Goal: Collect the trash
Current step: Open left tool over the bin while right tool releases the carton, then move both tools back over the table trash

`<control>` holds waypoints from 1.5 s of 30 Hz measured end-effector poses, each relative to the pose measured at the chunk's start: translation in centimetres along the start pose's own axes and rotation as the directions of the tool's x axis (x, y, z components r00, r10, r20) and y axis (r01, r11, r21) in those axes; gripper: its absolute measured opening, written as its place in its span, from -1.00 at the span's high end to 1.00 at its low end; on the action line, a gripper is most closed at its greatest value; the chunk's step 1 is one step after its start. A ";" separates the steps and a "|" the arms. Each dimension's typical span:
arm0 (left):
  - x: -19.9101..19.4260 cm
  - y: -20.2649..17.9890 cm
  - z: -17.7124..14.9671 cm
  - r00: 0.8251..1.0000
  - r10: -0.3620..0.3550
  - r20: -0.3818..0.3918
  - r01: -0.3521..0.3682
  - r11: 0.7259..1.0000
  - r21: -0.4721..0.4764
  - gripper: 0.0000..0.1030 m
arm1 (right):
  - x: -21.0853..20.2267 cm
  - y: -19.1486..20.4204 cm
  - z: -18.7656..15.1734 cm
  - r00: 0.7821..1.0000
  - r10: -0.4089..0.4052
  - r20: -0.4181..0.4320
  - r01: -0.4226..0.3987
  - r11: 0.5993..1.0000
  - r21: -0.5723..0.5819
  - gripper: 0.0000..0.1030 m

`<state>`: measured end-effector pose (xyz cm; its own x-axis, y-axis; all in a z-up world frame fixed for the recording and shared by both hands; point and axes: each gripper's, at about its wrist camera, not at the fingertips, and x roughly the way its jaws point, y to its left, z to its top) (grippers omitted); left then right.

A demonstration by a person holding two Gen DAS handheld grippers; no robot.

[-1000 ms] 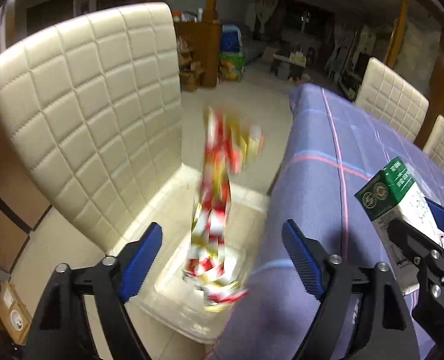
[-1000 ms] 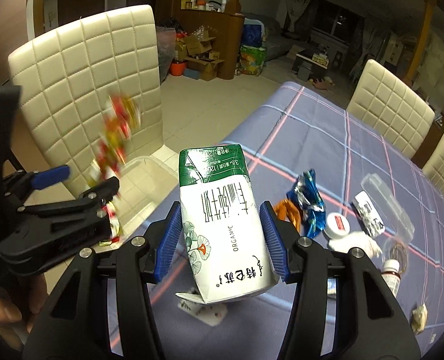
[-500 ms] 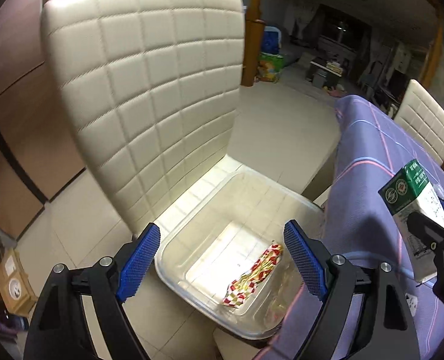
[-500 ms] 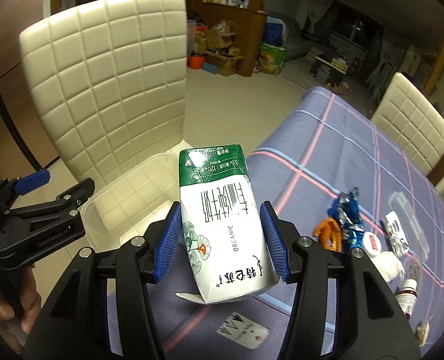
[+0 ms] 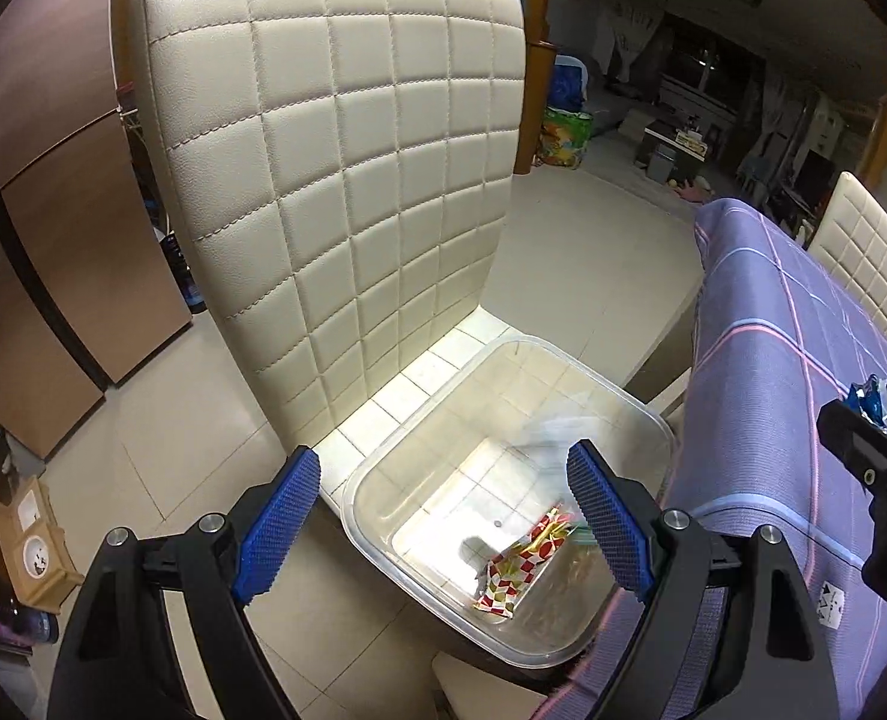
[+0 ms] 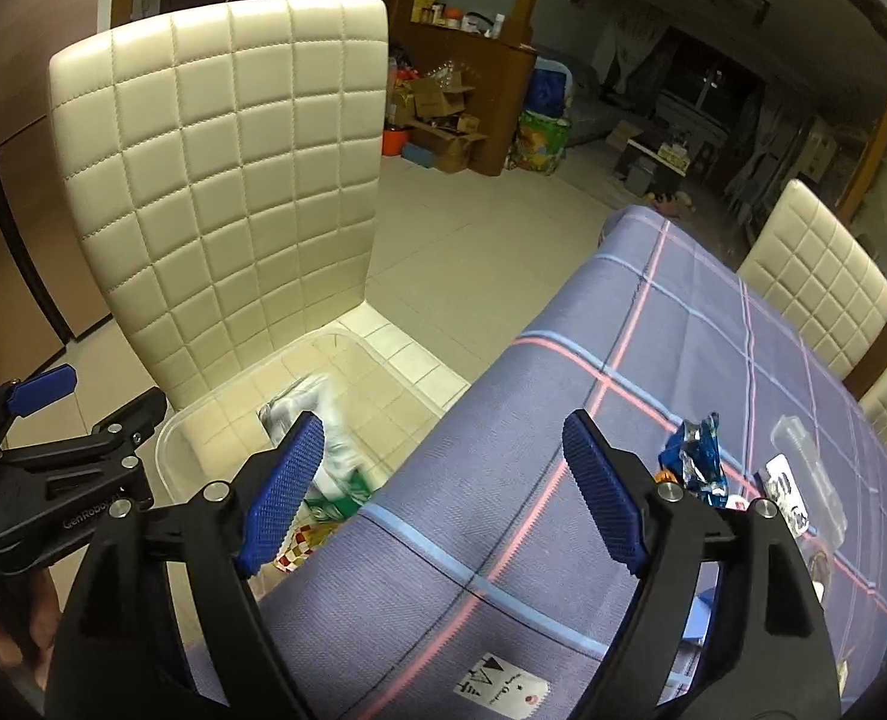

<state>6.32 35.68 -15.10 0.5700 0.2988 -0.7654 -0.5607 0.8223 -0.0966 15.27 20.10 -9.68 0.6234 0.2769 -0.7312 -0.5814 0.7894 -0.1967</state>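
A clear plastic bin (image 5: 383, 462) sits on the seat of a cream quilted chair (image 5: 347, 138). A red and yellow wrapper (image 5: 521, 570) lies in its near corner. My left gripper (image 5: 443, 519) hangs open above the bin with nothing in it. A green and white milk carton (image 6: 317, 420), blurred, is falling into the bin (image 6: 203, 414). My right gripper (image 6: 443, 492) is over the table's edge; its jaws are opening and nothing is between them. The left gripper (image 6: 95, 399) shows at the left of the right wrist view.
The table (image 6: 623, 390) has a purple checked cloth. On it lie a blue foil wrapper (image 6: 695, 462), a clear plastic container (image 6: 809, 468), a white card (image 6: 500, 690) and other small litter at the right edge. Two more cream chairs (image 6: 815, 282) stand behind the table.
The right gripper has let go of the milk carton, which now drops into the bin. The wrapper that was falling from the left gripper has come to rest in the bin.
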 end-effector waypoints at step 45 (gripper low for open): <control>-6.1 -31.0 -8.2 0.920 -0.344 -0.186 0.391 0.811 0.436 -0.60 | -6.6 -26.8 -16.9 0.975 -0.177 -0.135 0.219 0.874 0.434 -0.46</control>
<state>15.28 4.39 -12.71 0.6054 -0.0980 -0.7899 0.0299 0.9945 -0.1004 17.93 -12.17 -10.67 0.6400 0.0566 -0.7663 -0.1448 0.9883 -0.0480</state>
